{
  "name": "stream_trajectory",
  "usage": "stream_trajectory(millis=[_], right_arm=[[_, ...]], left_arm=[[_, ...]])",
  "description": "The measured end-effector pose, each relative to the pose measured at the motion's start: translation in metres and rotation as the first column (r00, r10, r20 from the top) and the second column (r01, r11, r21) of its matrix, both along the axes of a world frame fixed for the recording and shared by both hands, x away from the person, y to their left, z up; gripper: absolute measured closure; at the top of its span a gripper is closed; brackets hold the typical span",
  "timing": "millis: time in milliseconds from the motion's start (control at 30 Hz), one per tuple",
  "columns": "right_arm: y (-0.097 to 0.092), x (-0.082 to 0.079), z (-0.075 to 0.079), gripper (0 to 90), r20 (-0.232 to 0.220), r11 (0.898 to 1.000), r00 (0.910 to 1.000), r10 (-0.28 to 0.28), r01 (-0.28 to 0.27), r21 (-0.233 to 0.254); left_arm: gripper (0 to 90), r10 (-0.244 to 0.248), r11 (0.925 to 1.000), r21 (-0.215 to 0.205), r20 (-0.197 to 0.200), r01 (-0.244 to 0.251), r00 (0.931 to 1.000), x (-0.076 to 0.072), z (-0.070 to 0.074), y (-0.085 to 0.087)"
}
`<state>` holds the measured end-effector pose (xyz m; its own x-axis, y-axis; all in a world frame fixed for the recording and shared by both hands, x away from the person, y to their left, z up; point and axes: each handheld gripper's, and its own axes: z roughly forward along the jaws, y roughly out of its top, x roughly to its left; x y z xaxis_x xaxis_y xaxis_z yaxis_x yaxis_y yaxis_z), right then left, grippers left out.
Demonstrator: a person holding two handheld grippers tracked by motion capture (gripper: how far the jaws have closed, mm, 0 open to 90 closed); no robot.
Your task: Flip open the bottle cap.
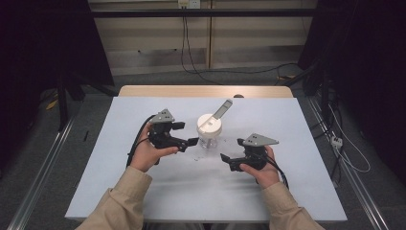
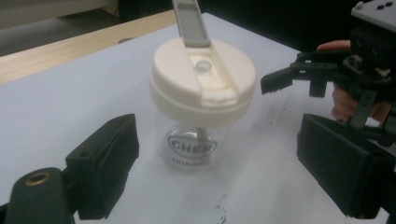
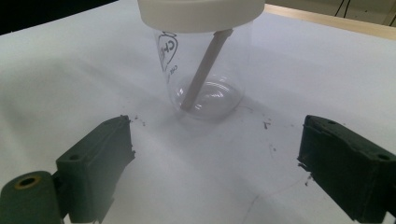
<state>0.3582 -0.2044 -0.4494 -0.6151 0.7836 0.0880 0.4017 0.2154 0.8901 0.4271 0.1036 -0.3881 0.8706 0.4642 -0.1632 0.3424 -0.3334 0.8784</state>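
**Clear jar with flip lid — both grippers standing off**

Jar [image 1: 209, 130] stands upright near mid-table [image 1: 143, 191], between the two grippers and a little beyond them. Clear body, wide cream lid [image 2: 202, 84] with a grey flap [image 2: 190, 22] hinged up and leaning back. A pale straw [image 3: 203, 70] runs aslant inside from lid to base.

Left gripper [image 1: 187, 135] — jaws apart, nothing between the pads; tips point at the jar, just short of it. Right gripper [image 1: 231, 150] — jaws apart too, empty, aimed at the jar from the other side, a bit farther off.

Handling, as a judgement: looks empty, so light and easy to tip or skid on the smooth white sheet. The wall is likely thin, stiff plastic, slick under the pads. The lid overhangs the body, so a grip on the clear wall just under the rim should seat best, and the rim would stop slip upward. The raised flap looks a weak handle; leave it.

Views: the left gripper view gives the lid top, its spout recess and printed logo [image 2: 192, 146], plus the right gripper beyond. The right gripper view sits low — shows the jar base, the straw's foot and dark specks [image 3: 266, 125] on the sheet. The high view gives both hands' spacing.
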Motion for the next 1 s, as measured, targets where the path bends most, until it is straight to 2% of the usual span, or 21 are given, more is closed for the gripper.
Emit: stream_trajectory(millis=[233, 433, 633, 1000], right_arm=[[-0.008, -0.008, 0.001, 9.6, 0.006, 1.000, 1.0000, 0.000, 0.000, 0.000], [-0.015, -0.014, 0.001, 9.5, 0.011, 1.000, 0.9999, -0.006, 0.006, -0.005], [-0.022, -0.020, 0.001, 9.5, 0.023, 1.000, 0.9997, -0.013, 0.013, -0.011], [-0.035, -0.031, -0.001, 9.4, 0.021, 1.000, 0.9996, -0.017, 0.017, -0.009]], left_arm=[[12.0, 0.010, 0.9999, 0.008, -0.004, -0.010, 0.9999, -0.009, -0.009, 0.016], [11.6, 0.021, 0.9995, 0.023, 0.010, -0.021, 0.9997, -0.017, -0.017, 0.029], [11.5, 0.038, 0.9989, 0.029, -0.008, -0.038, 0.9992, -0.024, -0.027, 0.044], [11.5, 0.056, 0.9981, 0.024, 0.000, -0.056, 0.9984, -0.037, -0.034, 0.065]])
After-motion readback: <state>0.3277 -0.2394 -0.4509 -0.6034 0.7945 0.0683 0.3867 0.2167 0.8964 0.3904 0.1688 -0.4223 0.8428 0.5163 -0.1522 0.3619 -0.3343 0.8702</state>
